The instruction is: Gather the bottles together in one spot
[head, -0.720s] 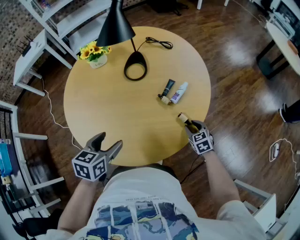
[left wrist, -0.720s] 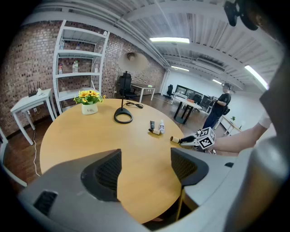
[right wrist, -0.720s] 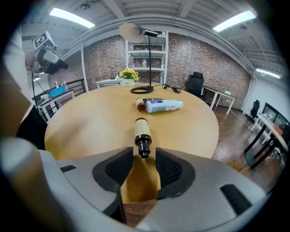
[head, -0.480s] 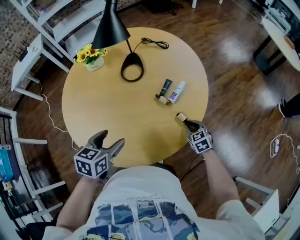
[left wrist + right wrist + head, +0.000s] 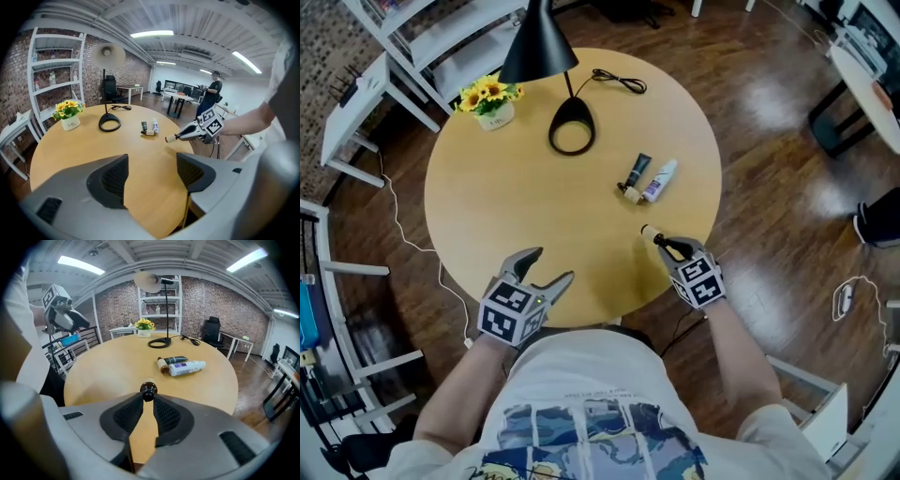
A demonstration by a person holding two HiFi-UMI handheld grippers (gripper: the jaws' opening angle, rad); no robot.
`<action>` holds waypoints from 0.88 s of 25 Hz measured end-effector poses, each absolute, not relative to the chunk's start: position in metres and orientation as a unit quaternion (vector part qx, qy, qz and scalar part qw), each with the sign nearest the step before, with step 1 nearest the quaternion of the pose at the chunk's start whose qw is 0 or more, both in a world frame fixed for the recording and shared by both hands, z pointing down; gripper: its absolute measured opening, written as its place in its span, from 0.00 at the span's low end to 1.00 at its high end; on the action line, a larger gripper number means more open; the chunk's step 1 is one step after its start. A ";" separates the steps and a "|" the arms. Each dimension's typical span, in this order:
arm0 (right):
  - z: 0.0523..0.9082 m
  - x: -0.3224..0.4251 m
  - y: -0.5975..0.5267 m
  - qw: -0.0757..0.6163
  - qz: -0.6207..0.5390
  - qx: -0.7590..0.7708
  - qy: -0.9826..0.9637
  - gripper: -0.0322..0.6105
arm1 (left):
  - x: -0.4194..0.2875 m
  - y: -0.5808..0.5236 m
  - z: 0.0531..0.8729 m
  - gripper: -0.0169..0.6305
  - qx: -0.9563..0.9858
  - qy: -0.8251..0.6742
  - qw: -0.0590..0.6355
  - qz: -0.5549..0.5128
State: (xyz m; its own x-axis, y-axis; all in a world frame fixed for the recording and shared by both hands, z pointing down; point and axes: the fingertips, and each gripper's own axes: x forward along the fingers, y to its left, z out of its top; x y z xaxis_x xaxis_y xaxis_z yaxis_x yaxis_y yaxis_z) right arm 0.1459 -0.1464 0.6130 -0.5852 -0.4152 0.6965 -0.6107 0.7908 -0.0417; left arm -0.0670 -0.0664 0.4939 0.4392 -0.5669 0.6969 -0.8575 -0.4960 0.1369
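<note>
Brown and probably glass, so judged rigid, slick and breakable, the small bottle (image 5: 148, 391) is clamped round its body by the closed right claw (image 5: 148, 405) over the tabletop (image 5: 516, 197) edge, near the dark bottle (image 5: 636, 175) and white bottle (image 5: 658, 182) lying side by side, while the left claw (image 5: 152, 164) is held spread wide and empty.

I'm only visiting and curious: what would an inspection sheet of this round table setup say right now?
Surface: round wooden table, mostly bare.
Job's things: dark bottle and white bottle lying side by side; brown bottle held apart from them.
Clutter: black desk lamp; potted yellow flowers.
Grippers: left gripper open, empty; right gripper shut on the brown bottle's neck.
Cables: lamp cord on the table; white cable on the floor.
Surroundings: wood floor; white shelving.
</note>
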 end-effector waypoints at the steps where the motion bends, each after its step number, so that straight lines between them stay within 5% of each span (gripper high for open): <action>1: 0.607 0.139 -0.145 0.348 0.141 0.284 -0.882 0.16 | -0.060 -0.066 0.499 0.52 0.820 -0.424 0.235 0.304; 7: 0.559 0.094 -0.132 0.320 0.156 0.230 -0.906 0.16 | -0.019 -0.075 0.524 0.52 0.851 -0.340 0.070 0.394; 15: 0.496 0.039 -0.112 0.256 0.262 0.184 -0.912 0.16 | 0.010 -0.095 0.468 0.43 0.781 -0.322 -0.300 0.443; 22: 0.469 0.007 -0.101 0.206 0.372 0.161 -0.891 0.16 | 0.005 -0.102 0.482 0.42 0.737 -0.312 -0.361 0.478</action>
State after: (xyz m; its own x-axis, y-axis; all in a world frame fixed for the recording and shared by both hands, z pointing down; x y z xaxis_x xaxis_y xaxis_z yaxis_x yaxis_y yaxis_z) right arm 0.0068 -0.1014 0.4695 -0.8638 -0.1331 0.4860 -0.4390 0.6724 -0.5960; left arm 0.0046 -0.1023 0.4824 0.3470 -0.8057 0.4801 -0.1158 -0.5448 -0.8305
